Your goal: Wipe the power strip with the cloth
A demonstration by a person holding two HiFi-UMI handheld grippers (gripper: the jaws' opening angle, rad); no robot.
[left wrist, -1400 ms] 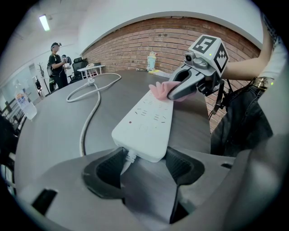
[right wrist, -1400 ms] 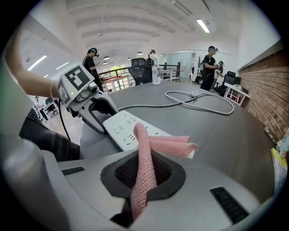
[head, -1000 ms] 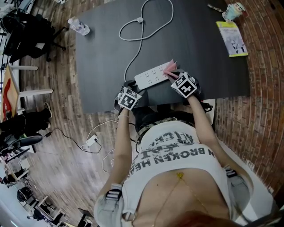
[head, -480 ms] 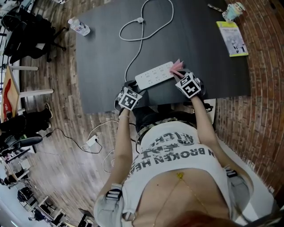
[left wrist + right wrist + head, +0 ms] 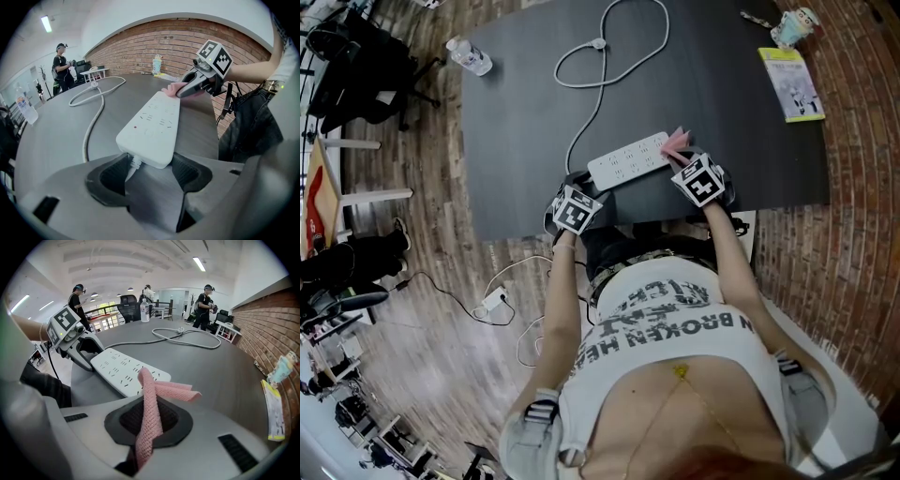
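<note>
At the desk's near edge, the left gripper had its jaws partly apart, clamped on both sides of the white power strip at its cord end. The right gripper was pinched tight on the pink cloth, whose free end touched the strip's other end. Beyond, the cable looped towards the far edge.

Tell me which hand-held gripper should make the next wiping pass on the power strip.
Right. The right hand-held gripper is shut on the pink cloth, which already reaches the power strip's free end. The left hand-held gripper clamps the cord end, apparently steadying it.
</note>
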